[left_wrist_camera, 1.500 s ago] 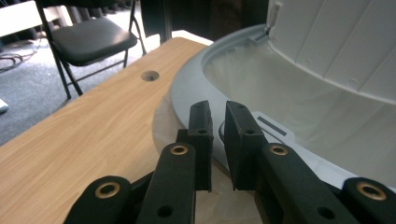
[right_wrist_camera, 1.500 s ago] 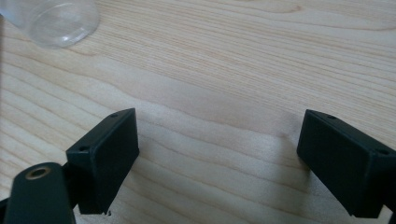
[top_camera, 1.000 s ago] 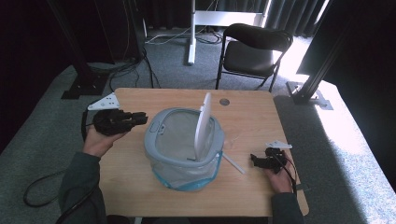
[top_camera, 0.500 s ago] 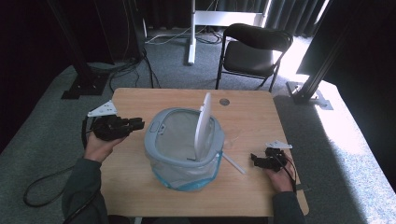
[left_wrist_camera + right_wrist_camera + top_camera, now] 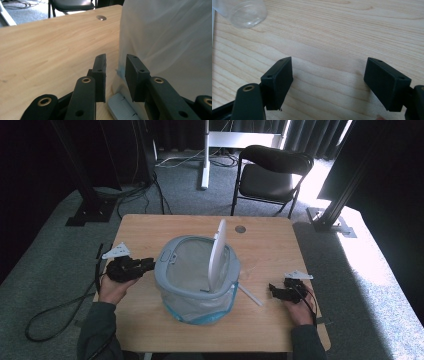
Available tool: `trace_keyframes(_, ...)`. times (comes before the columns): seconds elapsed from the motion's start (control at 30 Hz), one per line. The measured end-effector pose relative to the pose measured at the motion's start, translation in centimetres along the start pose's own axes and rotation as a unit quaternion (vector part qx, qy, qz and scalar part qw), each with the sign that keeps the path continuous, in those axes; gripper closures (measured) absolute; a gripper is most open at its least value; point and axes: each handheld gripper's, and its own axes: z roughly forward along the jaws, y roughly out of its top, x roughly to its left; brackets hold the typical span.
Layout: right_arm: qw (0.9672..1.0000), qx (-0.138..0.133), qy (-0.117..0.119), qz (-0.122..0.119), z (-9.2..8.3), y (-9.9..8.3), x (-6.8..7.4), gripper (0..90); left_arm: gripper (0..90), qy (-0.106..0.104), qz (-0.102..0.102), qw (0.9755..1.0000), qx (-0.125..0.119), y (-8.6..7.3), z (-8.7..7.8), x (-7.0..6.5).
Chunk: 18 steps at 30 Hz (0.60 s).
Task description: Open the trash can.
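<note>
A round bin [image 5: 176,254] with a grey rim, a white liner and a blue base stands mid-table, its white lid [image 5: 217,251] tipped upright. My left gripper [image 5: 146,265] lies low at the bin's left side. In the left gripper view its jaws [image 5: 115,72] stand a little apart and have just been opening; nothing is pinched between them, and the bin's white wall [image 5: 170,37] is right beside them. My right gripper [image 5: 273,290] rests near the table's right front. Its jaws [image 5: 328,80] are wide apart, have just been closing slightly, and hold only bare wood between them.
A thin pale stick [image 5: 249,295] lies between the bin and the right gripper. A clear plastic round thing [image 5: 247,12] sits ahead of the right jaws. The wooden table [image 5: 270,245] has a small round hole [image 5: 240,228] at the back. Beyond it stands a black chair [image 5: 275,170].
The left hand has come down towards the tabletop beside the bin, and its jaws have parted a little. The right hand has stayed in place.
</note>
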Motion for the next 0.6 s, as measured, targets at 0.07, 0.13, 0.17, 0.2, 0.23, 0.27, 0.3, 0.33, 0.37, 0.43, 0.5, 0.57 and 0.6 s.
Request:
trace_keyframes(0.07,1.0,0.0,0.0,0.001,0.0,0.0,0.0,22.1,69.4,0.008,-0.009,0.9999,0.001,-1.1,0.5,0.1)
trace_keyframes(0.13,1.0,0.0,0.0,0.0,0.0,0.0,0.0,21.8,68.9,0.01,-0.012,0.9999,-0.002,-1.4,0.6,0.1)
trace_keyframes(0.17,1.0,0.0,0.0,0.0,0.0,0.0,0.0,21.4,68.9,0.011,-0.015,0.9998,-0.003,-1.8,0.8,0.2)
trace_keyframes(0.2,1.0,0.001,0.003,-0.002,0.0,0.0,0.0,20.0,68.4,0.016,-0.022,0.9996,-0.007,-2.5,1.2,0.1)
trace_keyframes(0.23,1.0,0.002,0.003,-0.003,0.1,0.0,0.1,19.6,68.4,0.016,-0.025,0.9995,-0.006,-2.9,1.4,0.1)
trace_keyframes(0.27,1.0,0.002,0.004,-0.003,0.1,0.0,0.1,19.5,68.4,0.016,-0.025,0.9995,-0.006,-2.9,1.4,0.1)
trace_keyframes(0.3,1.0,0.002,0.004,-0.003,0.1,0.0,0.1,19.5,68.5,0.02,-0.024,0.9995,-0.006,-3.3,1.6,0.0)
trace_keyframes(0.33,1.0,0.002,0.004,-0.003,0.1,0.0,0.1,19.4,68.5,0.019,-0.024,0.9995,-0.011,-4.2,1.9,-0.2)
trace_keyframes(0.37,1.0,0.002,0.004,-0.003,0.1,0.0,0.1,19.5,68.5,0.018,-0.025,0.9995,-0.008,-4.5,2.1,-0.3)
trace_keyframes(0.43,1.0,0.002,0.004,-0.004,0.1,0.0,0.1,19.5,68.4,0.031,-0.023,0.9992,0.009,-4.9,2.4,-0.3)
trace_keyframes(0.5,1.0,0.002,0.004,-0.003,0.1,0.0,0.1,19.5,68.4,0.028,-0.03,0.9991,0.005,-5.2,2.4,-0.3)
trace_keyframes(0.57,1.0,0.002,0.004,-0.003,0.1,0.0,0.1,19.5,68.5,0.028,-0.037,0.9989,0.009,-5.6,2.5,-0.4)
trace_keyframes(0.6,1.0,0.002,0.004,-0.003,0.1,0.0,0.1,19.5,68.4,0.028,-0.037,0.9989,0.009,-5.6,2.5,-0.4)
